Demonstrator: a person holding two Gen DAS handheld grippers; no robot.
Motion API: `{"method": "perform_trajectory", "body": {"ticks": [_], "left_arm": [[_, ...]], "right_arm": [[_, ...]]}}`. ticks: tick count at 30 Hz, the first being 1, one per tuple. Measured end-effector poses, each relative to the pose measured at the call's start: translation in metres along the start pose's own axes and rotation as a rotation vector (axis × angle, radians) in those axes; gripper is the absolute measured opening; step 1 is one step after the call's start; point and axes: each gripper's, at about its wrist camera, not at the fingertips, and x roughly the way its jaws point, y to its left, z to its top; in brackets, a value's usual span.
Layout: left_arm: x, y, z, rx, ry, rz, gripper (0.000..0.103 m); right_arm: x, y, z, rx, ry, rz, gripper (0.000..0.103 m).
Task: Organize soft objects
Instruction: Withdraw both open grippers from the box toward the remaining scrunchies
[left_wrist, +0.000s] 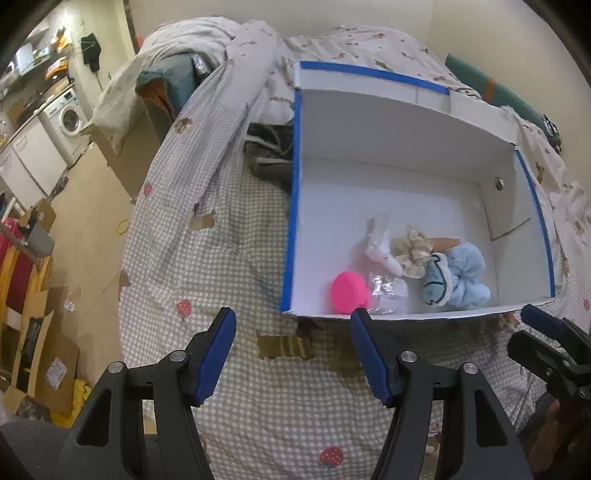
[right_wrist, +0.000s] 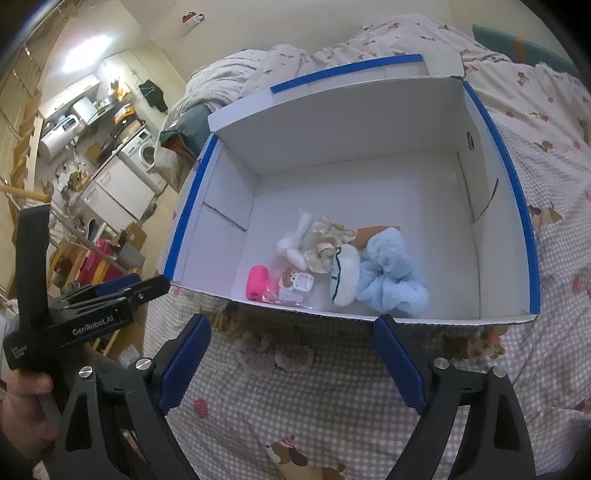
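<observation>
Here, we held both tongs, the left gripper and right gripper, wide open and empty before the white box. Its blue scrunchie, cream scrunchie and pink roll crowded the near wall; reaching in might have snagged the rim.

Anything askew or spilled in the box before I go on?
Nothing spilled. The soft items, such as the blue scrunchie and pink piece, bunch near the front wall of the white box, leaving the rest bare.
</observation>
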Motion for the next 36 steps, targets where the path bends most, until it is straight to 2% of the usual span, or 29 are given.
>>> {"method": "perform_trajectory", "body": {"ticks": [4,11,19,22,25,26,28,30,31,33,36], "left_arm": [[0.008,0.010,-0.004,-0.021,0.026,0.015,0.061],[0.023,0.037,-0.012,-0.118,0.096,0.041,0.061],[0.032,0.050,-0.017,-0.132,0.125,0.062,0.061],[0.035,0.055,-0.021,-0.137,0.141,0.064,0.061],[0.038,0.057,-0.024,-0.137,0.155,0.066,0.061],[0.038,0.057,-0.024,-0.133,0.154,0.071,0.061],[0.040,0.058,-0.025,-0.130,0.157,0.085,0.061],[0.041,0.061,-0.026,-0.137,0.162,0.084,0.061],[0.042,0.061,-0.026,-0.141,0.164,0.084,0.061],[0.044,0.060,-0.027,-0.138,0.171,0.082,0.061],[0.049,0.053,-0.027,-0.120,0.187,0.068,0.061]], "right_arm": [[0.008,0.006,-0.005,-0.016,0.047,0.021,0.097],[0.046,0.001,-0.014,-0.010,0.184,-0.044,0.097],[0.091,0.028,-0.031,-0.179,0.328,-0.041,0.096],[0.105,0.037,-0.032,-0.185,0.342,-0.016,0.096],[0.124,0.043,-0.033,-0.204,0.350,-0.045,0.096],[0.130,0.044,-0.033,-0.208,0.352,-0.052,0.094],[0.138,0.045,-0.035,-0.211,0.361,-0.064,0.082],[0.140,0.046,-0.035,-0.222,0.362,-0.074,0.054],[0.139,0.045,-0.035,-0.230,0.361,-0.081,0.048],[0.135,0.041,-0.032,-0.229,0.349,-0.075,0.022],[0.123,0.037,-0.027,-0.213,0.321,-0.068,0.011]]}}
